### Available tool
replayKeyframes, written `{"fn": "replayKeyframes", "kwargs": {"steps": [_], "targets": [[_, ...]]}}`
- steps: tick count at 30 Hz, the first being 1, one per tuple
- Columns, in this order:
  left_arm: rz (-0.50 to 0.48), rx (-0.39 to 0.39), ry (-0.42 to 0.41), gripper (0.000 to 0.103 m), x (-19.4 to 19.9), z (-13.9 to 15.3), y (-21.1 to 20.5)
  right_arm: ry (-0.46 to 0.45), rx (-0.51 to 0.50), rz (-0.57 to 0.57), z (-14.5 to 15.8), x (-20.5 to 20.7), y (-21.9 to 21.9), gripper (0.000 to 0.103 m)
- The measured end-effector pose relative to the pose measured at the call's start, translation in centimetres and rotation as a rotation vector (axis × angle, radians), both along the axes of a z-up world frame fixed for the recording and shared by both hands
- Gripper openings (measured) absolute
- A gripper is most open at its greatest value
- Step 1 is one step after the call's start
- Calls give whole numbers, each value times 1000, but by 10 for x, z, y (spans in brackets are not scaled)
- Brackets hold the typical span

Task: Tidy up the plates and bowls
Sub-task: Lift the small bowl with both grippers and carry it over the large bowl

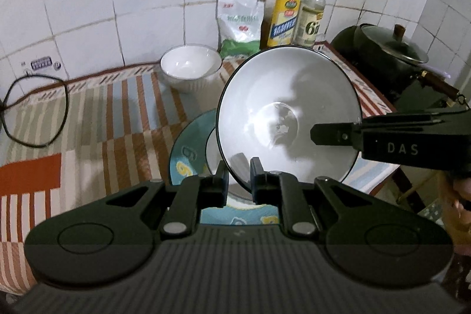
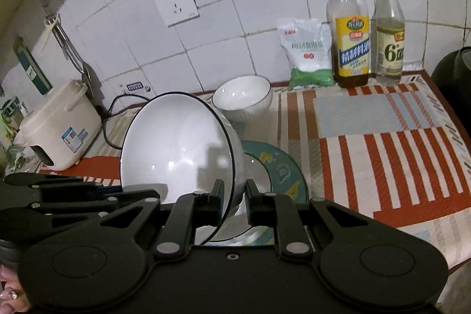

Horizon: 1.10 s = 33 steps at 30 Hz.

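Both claws, left claw (image 1: 239, 177) & right claw (image 2: 233, 197), are clamped on the tilted white bowl's (image 1: 290, 114) rim, above the teal plate (image 1: 188, 146) on the bench (image 2: 382, 155). Risk: thin glazed rim slips, bowl drops & chips plate.

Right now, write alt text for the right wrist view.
Both grippers' jaws clamp the rim of a large white bowl, tilted above a teal patterned plate on a striped cloth. Behind stand a smaller white bowl, a salt bag and two bottles.
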<state>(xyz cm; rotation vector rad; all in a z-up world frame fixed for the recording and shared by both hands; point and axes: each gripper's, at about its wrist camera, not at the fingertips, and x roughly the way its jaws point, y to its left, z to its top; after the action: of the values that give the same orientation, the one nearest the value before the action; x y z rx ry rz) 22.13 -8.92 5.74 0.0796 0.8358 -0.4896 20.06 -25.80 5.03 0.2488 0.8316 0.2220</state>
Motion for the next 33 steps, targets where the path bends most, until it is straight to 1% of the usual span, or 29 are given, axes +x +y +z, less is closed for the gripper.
{"fn": "replayKeyframes", "kwargs": {"steps": [4,8,13,19,21,28,32,33], "targets": [[0,-6,38,13,9,-12,2,31,-15,6,-10,8,2,19],[0,0,59,13,16,-22,0,60,-24,10,-19,15,2,19],[-3,0,80,13,20,-30,1,69,-68,21,-26,17,8,19],[-2,0,82,13,23,-33,-1,51,-125,28,-27,18,14,19],[-2,-9,89,14,25,-33,-1,48,-143,29,-28,19,15,23],[-24,14,33,16,17,-35,-3,6,-229,65,-32,15,24,27],[-13,8,28,18,18,-36,-3,-5,-220,69,-32,17,22,31],[-8,2,27,19,19,-36,-3,-10,-218,66,-32,17,22,33]]}}
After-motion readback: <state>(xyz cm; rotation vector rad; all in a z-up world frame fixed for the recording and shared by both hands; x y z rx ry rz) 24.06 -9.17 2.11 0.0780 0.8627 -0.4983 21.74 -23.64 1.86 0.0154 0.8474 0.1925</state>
